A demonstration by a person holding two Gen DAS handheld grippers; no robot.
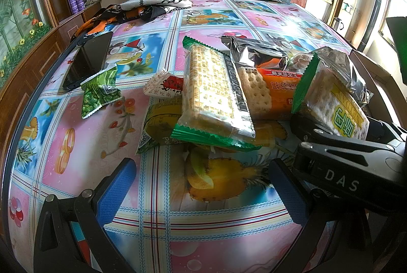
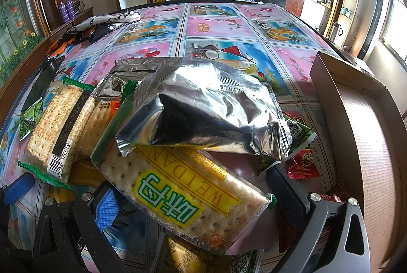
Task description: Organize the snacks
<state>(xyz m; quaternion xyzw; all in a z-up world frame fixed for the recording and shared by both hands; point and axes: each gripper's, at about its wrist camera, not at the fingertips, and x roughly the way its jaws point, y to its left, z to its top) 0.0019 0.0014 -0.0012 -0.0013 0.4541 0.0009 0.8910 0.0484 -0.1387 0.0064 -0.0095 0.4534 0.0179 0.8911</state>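
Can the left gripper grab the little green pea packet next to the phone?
Probably yes. The left gripper is open with nothing between its fingers, and the green pea packet lies apart from the pile, beside the phone, with nothing on top.

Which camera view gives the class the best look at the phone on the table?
The left wrist view. There the phone lies whole and unobstructed near the table's left edge, beside a green snack packet. The right wrist view shows only a dark sliver of it at the far left, mostly hidden behind the snack pile.
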